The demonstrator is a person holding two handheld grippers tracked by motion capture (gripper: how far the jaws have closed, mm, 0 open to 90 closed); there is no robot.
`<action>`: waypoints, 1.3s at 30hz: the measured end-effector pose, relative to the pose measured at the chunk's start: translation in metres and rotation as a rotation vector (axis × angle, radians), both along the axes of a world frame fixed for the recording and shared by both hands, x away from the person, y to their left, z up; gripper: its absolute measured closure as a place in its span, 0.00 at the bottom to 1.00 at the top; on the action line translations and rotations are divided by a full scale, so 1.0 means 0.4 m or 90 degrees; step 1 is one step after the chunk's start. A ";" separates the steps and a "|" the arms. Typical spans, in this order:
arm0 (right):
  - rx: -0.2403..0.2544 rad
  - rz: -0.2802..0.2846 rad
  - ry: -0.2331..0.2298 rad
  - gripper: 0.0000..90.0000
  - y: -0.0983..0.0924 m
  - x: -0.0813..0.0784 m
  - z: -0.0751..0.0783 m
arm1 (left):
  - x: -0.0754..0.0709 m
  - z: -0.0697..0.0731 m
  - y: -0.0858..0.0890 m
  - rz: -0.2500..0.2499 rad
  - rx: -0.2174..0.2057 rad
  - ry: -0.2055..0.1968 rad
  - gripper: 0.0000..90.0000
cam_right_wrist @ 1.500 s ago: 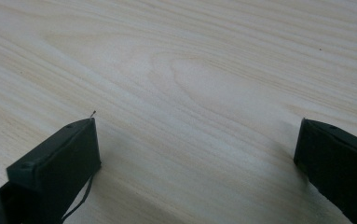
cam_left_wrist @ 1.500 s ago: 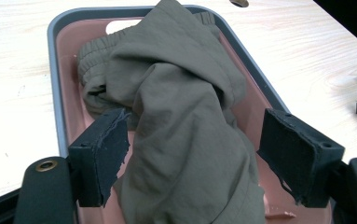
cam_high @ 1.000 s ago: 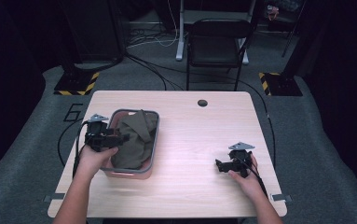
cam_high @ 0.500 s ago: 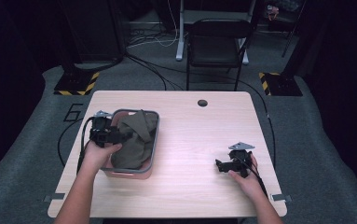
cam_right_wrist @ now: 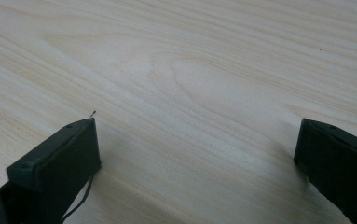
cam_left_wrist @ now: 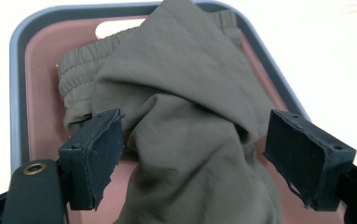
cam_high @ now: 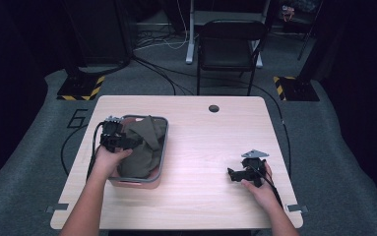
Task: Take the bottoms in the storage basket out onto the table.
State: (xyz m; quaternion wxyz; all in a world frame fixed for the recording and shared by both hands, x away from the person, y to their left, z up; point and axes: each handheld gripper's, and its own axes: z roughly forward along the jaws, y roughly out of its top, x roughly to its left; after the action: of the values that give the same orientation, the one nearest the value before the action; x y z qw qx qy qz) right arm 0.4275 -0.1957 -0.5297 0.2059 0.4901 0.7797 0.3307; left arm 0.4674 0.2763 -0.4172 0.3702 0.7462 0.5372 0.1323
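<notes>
A: Left gripper view: the cloth lies heaped in the bin, centre frame. Done?

B: I'd judge not; the left gripper gapes wide around it, holding nothing. The right gripper, lower right of the high view, hangs open and empty over the table.

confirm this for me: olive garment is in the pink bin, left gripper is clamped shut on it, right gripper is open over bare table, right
Not quite. The left gripper is open, its jaws spread on either side of the olive garment in the pink bin, as the left gripper view shows. The right gripper is open over bare table.
</notes>
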 end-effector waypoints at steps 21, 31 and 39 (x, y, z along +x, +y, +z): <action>-0.001 0.000 0.000 0.00 0.000 0.000 0.000 | 0.047 -0.059 -0.003 0.009 0.017 0.049 0.20; -0.001 0.000 0.000 0.00 0.000 0.000 0.000 | 0.069 -0.083 -0.010 -0.001 0.023 0.073 0.17; 0.000 0.000 0.000 0.00 0.000 0.000 0.000 | 0.083 -0.097 -0.018 -0.003 0.026 0.081 0.17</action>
State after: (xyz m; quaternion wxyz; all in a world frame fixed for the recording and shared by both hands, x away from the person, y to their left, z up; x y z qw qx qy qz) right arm 0.4276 -0.1957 -0.5297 0.2058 0.4901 0.7798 0.3307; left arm 0.5006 0.2692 -0.4561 0.3203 0.7615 0.5554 0.0946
